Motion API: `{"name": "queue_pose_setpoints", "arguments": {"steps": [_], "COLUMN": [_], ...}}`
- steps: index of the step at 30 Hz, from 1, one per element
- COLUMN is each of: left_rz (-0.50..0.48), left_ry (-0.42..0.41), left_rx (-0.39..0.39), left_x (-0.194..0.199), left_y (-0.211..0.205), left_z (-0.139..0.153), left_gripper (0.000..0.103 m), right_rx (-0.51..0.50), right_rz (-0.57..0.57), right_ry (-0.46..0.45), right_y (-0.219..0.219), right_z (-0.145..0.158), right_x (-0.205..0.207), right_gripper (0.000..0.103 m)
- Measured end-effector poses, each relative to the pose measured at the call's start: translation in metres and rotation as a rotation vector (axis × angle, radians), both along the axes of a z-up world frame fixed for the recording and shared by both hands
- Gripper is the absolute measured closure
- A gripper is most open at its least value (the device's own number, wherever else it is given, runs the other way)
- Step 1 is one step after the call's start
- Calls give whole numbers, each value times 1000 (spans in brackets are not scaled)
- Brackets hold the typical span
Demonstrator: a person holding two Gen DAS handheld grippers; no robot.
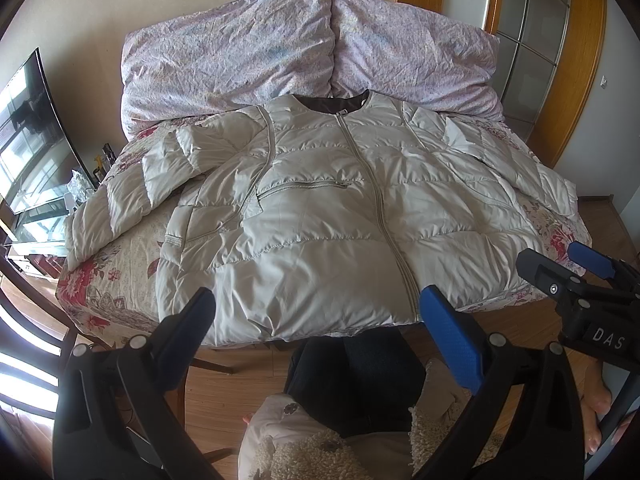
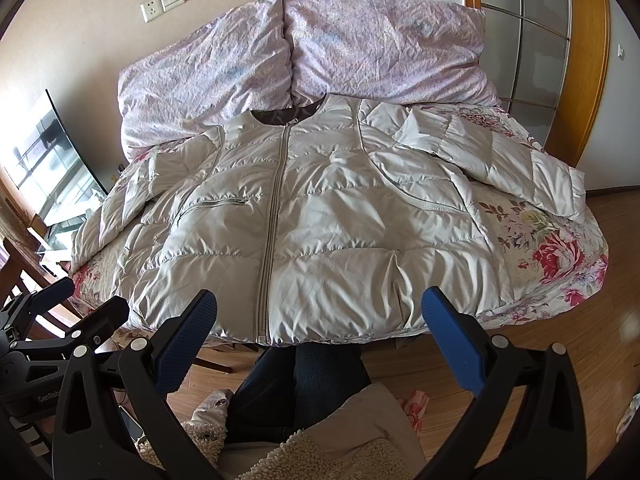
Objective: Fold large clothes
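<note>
A large white quilted puffer jacket point(image 1: 320, 208) lies face up and zipped on the bed, collar toward the pillows, both sleeves spread out sideways; it also shows in the right wrist view point(image 2: 320, 232). Its hem hangs at the bed's near edge. My left gripper point(image 1: 316, 312) is open and empty, just above the hem. My right gripper point(image 2: 318, 312) is open and empty, also over the hem near the zipper's lower end. The right gripper shows at the right of the left wrist view point(image 1: 560, 268).
The bed has a floral cover point(image 2: 552, 248) and two pale purple pillows point(image 1: 280, 48) at the wall. A TV point(image 1: 32, 132) and a cluttered stand sit to the left, a wooden chair point(image 1: 24, 320) at near left. A wood-framed glass door point(image 2: 532, 40) is at right. The person's legs point(image 2: 304, 384) are below the hem.
</note>
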State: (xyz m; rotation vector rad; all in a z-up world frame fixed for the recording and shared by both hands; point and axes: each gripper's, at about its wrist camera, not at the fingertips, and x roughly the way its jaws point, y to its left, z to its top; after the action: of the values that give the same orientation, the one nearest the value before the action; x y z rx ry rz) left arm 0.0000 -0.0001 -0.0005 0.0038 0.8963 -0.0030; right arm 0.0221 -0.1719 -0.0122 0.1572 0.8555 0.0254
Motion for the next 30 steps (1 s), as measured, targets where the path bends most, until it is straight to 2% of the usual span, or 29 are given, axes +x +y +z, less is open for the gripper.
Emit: {"name": "queue_pose_setpoints", "arguments": {"steps": [30], "left_rz": [1], "left_ry": [2], "left_rx": [0], "left_x": [0], "left_y": [0], "left_z": [0], "left_gripper": [2], "right_rx": [1], "right_rz": [0], "right_ry": [2], "right_y": [0], "right_z": [-1], "right_x": [2], "right_gripper": [1]}}
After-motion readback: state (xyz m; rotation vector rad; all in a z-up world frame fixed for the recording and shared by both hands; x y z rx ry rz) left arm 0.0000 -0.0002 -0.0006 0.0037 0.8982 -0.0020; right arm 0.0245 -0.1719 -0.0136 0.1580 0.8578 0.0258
